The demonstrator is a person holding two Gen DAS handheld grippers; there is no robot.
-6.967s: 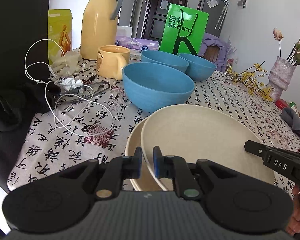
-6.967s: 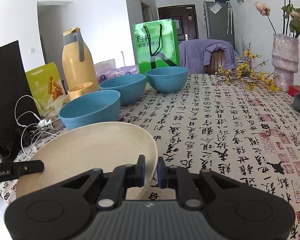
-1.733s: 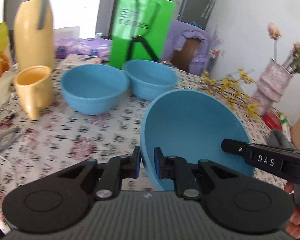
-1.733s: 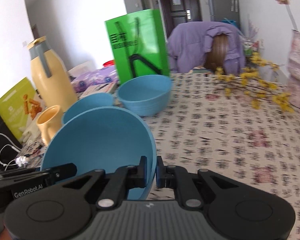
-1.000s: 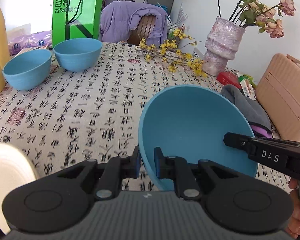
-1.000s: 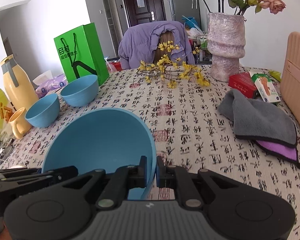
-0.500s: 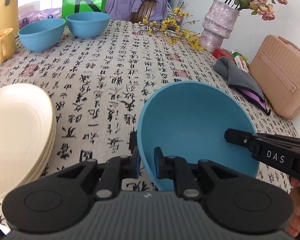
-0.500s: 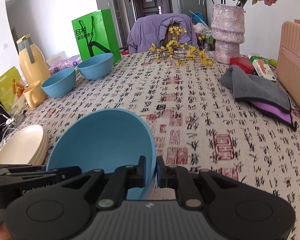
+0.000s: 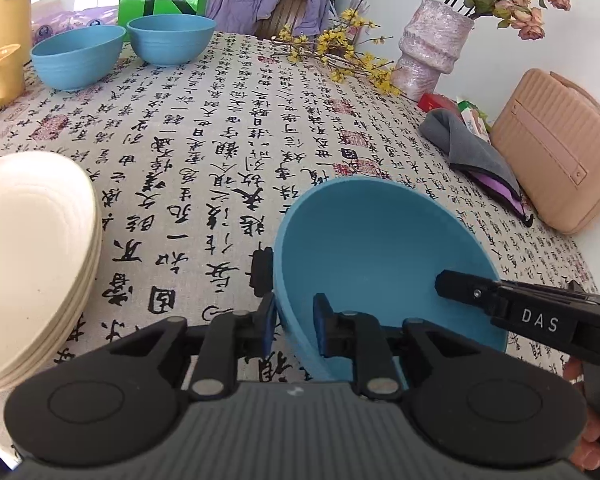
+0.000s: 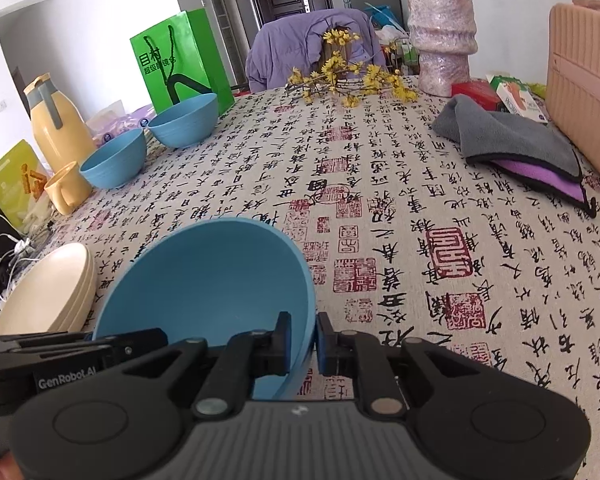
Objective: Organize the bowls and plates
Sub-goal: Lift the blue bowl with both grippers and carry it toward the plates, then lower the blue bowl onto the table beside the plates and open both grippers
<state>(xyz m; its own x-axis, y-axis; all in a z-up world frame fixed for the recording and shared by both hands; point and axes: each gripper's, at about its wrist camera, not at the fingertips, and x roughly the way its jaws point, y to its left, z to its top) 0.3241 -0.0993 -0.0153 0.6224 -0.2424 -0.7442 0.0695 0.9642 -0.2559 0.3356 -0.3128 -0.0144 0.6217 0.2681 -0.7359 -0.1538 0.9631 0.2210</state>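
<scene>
The big blue bowl (image 9: pixel 380 252) is sitting on the tablecloth (image 9: pixel 228 128), right of the cream plates (image 9: pixel 28 256). The left gripper (image 9: pixel 294 326) and right gripper (image 10: pixel 303 340) have just been opening (rim between the jaws, pads no longer pressing).

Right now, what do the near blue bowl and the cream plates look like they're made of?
Blue bowl: likely matte plastic or a fibre composite; thin rim, even colour, no glare. Cream plates: probably the same kind, dull surface with moulded rings. Neither has a ceramic glaze shine, but I can't be sure.
</scene>
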